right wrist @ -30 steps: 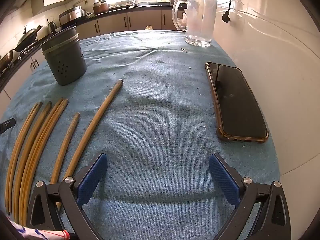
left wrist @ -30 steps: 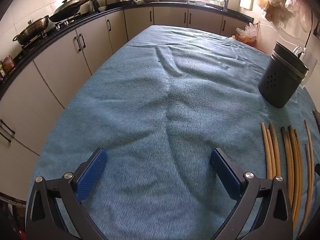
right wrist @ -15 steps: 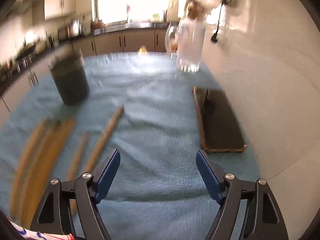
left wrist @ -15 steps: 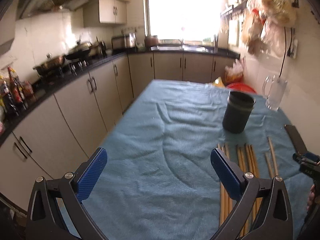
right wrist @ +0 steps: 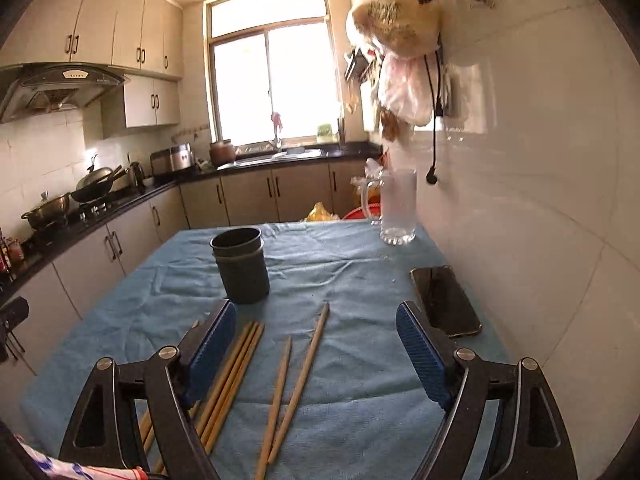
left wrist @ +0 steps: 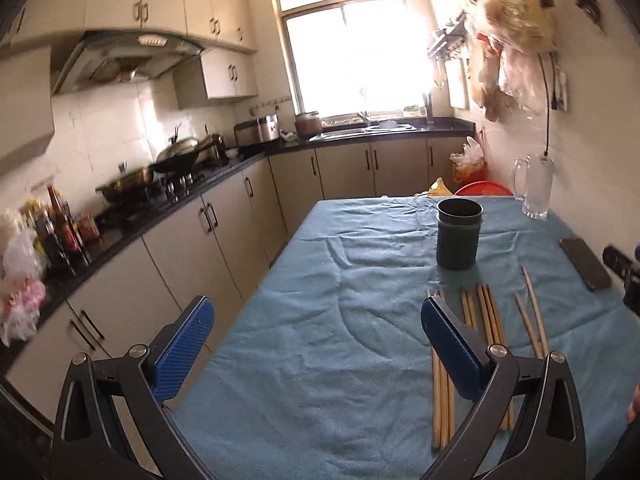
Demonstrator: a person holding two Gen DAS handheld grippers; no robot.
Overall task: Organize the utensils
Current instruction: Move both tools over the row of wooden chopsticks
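Several wooden chopsticks (left wrist: 488, 320) lie side by side on the blue table cloth (left wrist: 340, 320); they also show in the right wrist view (right wrist: 240, 360), with a separate pair (right wrist: 300, 372) to their right. A dark cylindrical utensil holder (left wrist: 458, 240) stands upright beyond them, also in the right wrist view (right wrist: 240, 266). My left gripper (left wrist: 316, 344) is open and empty, raised above the table's near left. My right gripper (right wrist: 316, 356) is open and empty, above the near ends of the chopsticks.
A black phone (right wrist: 444, 300) lies on the cloth by the right wall. A glass mug (right wrist: 396, 208) stands at the far right corner. Kitchen counters with pans (left wrist: 128, 184) run along the left. The white wall (right wrist: 540, 240) borders the table's right.
Both grippers have lifted and tilted up from looking down at the cloth; the whole kitchen and table are now in view. The right gripper's jaws narrowed slightly. The chopsticks have not moved.
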